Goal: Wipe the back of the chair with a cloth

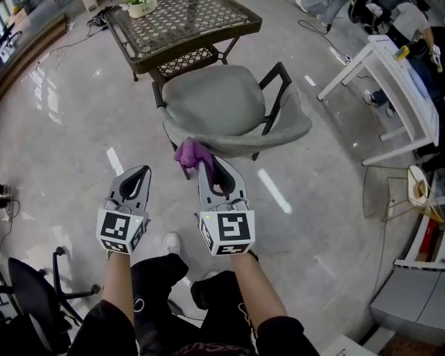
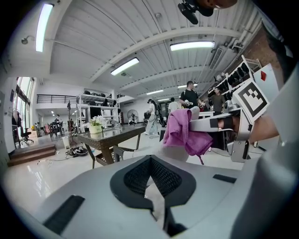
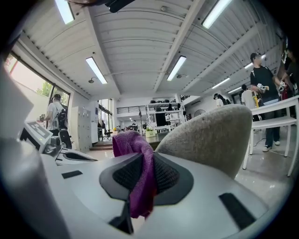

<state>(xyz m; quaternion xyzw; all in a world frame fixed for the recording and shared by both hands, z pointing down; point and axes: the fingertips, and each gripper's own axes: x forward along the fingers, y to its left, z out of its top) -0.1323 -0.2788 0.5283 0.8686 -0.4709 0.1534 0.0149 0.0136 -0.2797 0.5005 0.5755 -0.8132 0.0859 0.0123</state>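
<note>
A grey upholstered chair (image 1: 222, 104) with a black frame stands in front of me, its curved back (image 1: 278, 135) toward my grippers. My right gripper (image 1: 211, 167) is shut on a purple cloth (image 1: 191, 156), held just short of the chair's back edge. In the right gripper view the cloth (image 3: 135, 158) hangs pinched between the jaws, and the chair back (image 3: 210, 137) rises to the right. My left gripper (image 1: 139, 174) is shut and holds nothing, off to the left of the chair. From the left gripper view, the cloth (image 2: 184, 133) shows in the right gripper.
A wicker table with a glass top (image 1: 181, 28) stands behind the chair, with a plant pot (image 1: 141, 7) on it. A white table (image 1: 396, 83) is at the right, a black office chair (image 1: 35, 299) at lower left. People stand in the background of both gripper views.
</note>
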